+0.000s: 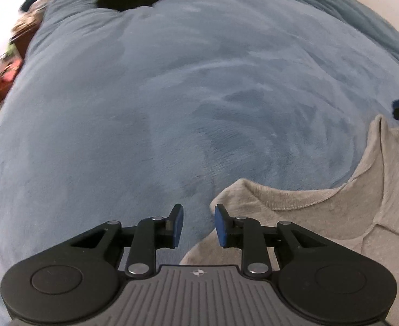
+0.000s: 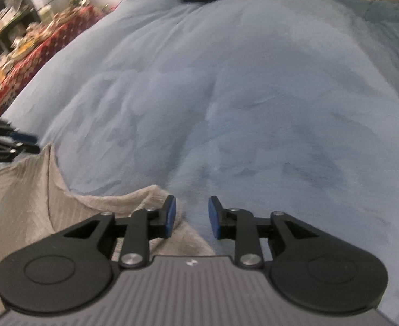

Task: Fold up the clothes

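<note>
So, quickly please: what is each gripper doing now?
Left gripper: open, holding nothing, at the grey garment.
Right gripper: open, holding nothing.

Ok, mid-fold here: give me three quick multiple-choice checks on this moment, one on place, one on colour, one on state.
1. Where does the grey garment lie from the left tool?
A. to its right
B. to its left
C. far ahead

2. What colour is the blanket?
A. red
B. blue
C. white

3. How does the right tool stand?
A. shut on the garment
B. shut on nothing
C. open

Answers: 1 A, the left wrist view shows the cloth spreading right of the fingers; 2 B, blue plush fills both views; 3 C, a clear gap separates its pads, gripping nothing.
</note>
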Available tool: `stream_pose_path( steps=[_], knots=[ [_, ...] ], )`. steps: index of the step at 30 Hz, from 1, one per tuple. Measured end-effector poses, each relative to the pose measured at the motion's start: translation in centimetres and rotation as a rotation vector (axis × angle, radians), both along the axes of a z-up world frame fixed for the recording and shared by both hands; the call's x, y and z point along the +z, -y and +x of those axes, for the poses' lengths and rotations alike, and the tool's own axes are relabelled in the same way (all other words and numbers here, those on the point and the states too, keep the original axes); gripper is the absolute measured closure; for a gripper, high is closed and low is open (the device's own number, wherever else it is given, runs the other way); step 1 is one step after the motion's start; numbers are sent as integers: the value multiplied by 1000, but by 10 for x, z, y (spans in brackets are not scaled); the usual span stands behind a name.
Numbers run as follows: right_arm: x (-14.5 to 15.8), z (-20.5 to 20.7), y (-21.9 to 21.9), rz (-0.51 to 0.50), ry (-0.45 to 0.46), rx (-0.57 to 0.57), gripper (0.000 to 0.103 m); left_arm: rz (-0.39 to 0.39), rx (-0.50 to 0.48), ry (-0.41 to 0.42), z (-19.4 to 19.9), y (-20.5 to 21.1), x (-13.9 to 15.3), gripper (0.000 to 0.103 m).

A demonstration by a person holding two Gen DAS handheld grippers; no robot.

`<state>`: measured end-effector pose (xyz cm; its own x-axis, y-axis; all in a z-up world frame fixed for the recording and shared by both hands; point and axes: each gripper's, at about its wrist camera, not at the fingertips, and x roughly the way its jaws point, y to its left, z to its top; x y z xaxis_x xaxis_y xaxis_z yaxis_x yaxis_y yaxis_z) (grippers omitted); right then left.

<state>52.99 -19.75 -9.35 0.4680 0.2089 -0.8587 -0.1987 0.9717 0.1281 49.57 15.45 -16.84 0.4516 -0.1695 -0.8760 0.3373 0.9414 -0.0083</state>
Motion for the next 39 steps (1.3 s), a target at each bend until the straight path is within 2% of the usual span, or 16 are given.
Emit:
stream_pose_path(
  steps=[3, 4, 5, 7, 10, 13, 15, 23, 28, 29, 33, 36, 39],
  knots=[
    [12, -15, 7, 11, 29, -40, 74, -17, 45, 24, -15, -10, 14, 77],
    [16, -22, 9, 17, 38, -51, 74, -39, 67, 28, -20, -13, 17, 73],
    [19, -29, 10, 21, 45, -61, 74, -63, 87, 30, -26, -16, 21, 64],
    [24, -45, 10, 15, 48, -74, 74, -122, 114, 17, -37, -22, 26, 61],
    [25, -71, 6, 4, 48, -70, 74, -139, 122, 15, -58, -21, 29, 61],
    [28, -102, 5, -2, 79, -60, 74, -140, 105, 40, -83, -17, 29, 67],
    [29, -123, 6, 0, 99, -61, 74, -156, 90, 61, -102, -15, 30, 67],
    [41, -233, 4, 7, 252, -106, 74, -134, 82, 175, -193, -3, 51, 68],
    [46, -321, -8, -7, 332, -69, 74, -233, 120, 229, -264, 3, 64, 68],
    [46, -335, -11, 2, 333, -75, 74, -233, 120, 233, -278, 6, 64, 68],
    [37, -392, -21, 35, 329, -75, 81, -197, 99, 228, -323, 18, 57, 68],
    [19, -420, -31, 22, 337, -88, 83, -165, 104, 199, -343, 23, 38, 72],
    [3, -439, -37, 52, 346, -108, 84, -143, 135, 162, -359, 30, 14, 75]
  ],
)
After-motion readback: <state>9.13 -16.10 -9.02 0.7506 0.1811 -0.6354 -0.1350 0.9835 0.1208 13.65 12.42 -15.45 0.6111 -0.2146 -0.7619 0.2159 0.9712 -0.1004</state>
